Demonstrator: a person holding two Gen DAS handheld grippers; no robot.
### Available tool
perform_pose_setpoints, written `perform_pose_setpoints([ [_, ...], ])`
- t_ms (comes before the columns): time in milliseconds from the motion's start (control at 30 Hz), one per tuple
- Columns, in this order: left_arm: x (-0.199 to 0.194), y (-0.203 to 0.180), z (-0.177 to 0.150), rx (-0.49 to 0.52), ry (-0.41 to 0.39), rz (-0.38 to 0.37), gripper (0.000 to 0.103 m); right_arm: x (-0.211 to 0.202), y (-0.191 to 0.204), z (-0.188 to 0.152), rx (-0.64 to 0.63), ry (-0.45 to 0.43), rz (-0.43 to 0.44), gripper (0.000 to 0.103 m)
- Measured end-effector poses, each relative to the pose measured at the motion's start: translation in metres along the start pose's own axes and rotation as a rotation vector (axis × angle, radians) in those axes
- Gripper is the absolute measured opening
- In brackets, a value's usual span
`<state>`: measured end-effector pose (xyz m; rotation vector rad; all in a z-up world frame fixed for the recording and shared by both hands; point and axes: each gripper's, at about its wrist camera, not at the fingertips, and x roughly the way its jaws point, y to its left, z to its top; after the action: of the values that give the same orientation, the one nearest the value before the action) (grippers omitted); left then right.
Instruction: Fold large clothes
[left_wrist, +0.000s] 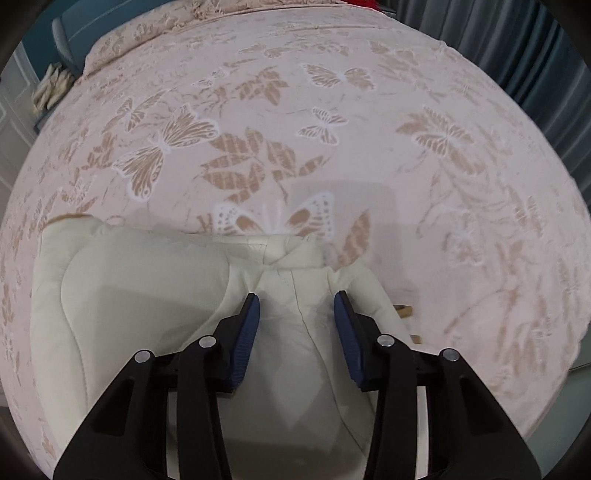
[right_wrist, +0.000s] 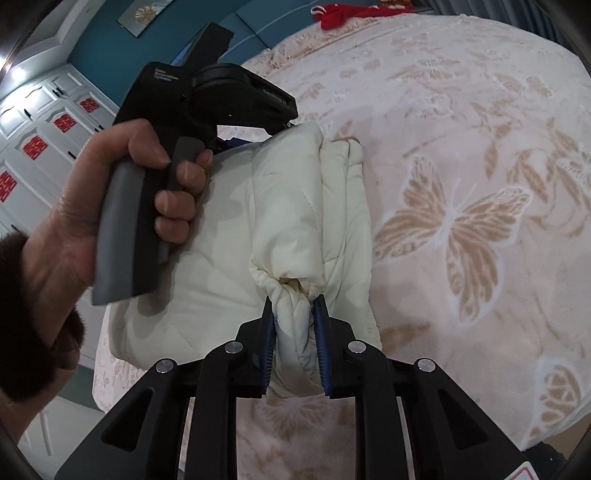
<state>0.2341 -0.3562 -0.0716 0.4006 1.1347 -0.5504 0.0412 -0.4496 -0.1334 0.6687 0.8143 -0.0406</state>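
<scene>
A cream padded jacket (left_wrist: 147, 288) lies folded on a bed with a pink butterfly-print cover (left_wrist: 369, 129). My left gripper (left_wrist: 297, 308) is open, its blue pads spread just above the jacket's top layer, holding nothing. In the right wrist view the jacket (right_wrist: 207, 266) is a thick bundle. My right gripper (right_wrist: 293, 314) is shut on a gathered sleeve cuff (right_wrist: 295, 325) at the bundle's near edge. The left gripper's black body and the hand holding it (right_wrist: 147, 166) rest over the jacket's far left side.
The bed cover (right_wrist: 480, 184) stretches to the right and far side. A red item (right_wrist: 343, 14) lies at the bed's far end. White wardrobe doors (right_wrist: 44, 122) and a teal wall stand at left. Dark curtains (left_wrist: 517, 55) hang at the right.
</scene>
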Motion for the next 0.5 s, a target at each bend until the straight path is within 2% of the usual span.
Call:
perform_pose_setpoints([
  [167, 0.016, -0.006, -0.003, 0.047, -0.035, 0.052, 0.041, 0.011, -0.006, -0.001, 0.016, 0.017, 0.008, 0.018],
  [500, 0.035, -0.004, -0.007, 0.062, -0.102, 0.065, 0.041, 0.025, -0.014, 0.001, 0.023, 0.021, 0.020, 0.017],
])
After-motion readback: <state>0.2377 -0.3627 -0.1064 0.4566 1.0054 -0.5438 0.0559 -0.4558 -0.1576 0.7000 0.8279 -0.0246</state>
